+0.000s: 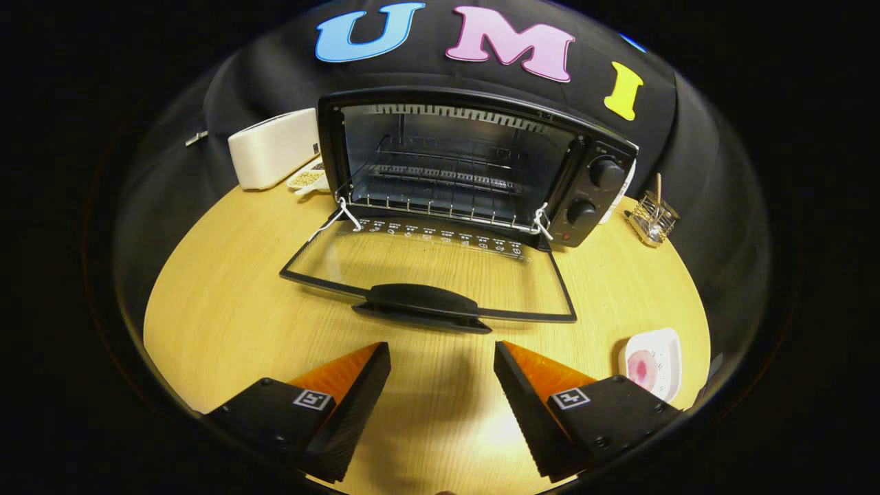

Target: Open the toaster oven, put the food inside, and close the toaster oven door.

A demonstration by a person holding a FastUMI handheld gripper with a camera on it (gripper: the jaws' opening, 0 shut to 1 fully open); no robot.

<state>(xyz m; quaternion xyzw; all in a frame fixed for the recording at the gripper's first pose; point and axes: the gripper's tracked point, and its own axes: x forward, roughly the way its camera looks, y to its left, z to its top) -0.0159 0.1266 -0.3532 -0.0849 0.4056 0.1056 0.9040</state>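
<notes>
The gripper is wide open, and nothing sits between its 2 fingers. They hang over the round wooden table.

Just ahead of the fingers lies the glass door of the oven. The door is folded all the way down, flat over the table, with its handle near the fingertips. A row of small white marks runs along the glass by the hinge, too tiny to read.

Beyond the door, the oven is open. Inside is a wire rack with nothing on it. 2 knobs sit on its right side.

Right of the right finger is a white plate with a pink piece of food on it.

Far off to the left, by the oven, stand a white box and a small dish of pale bits. Far right is a little wire holder with a stick in it.
</notes>
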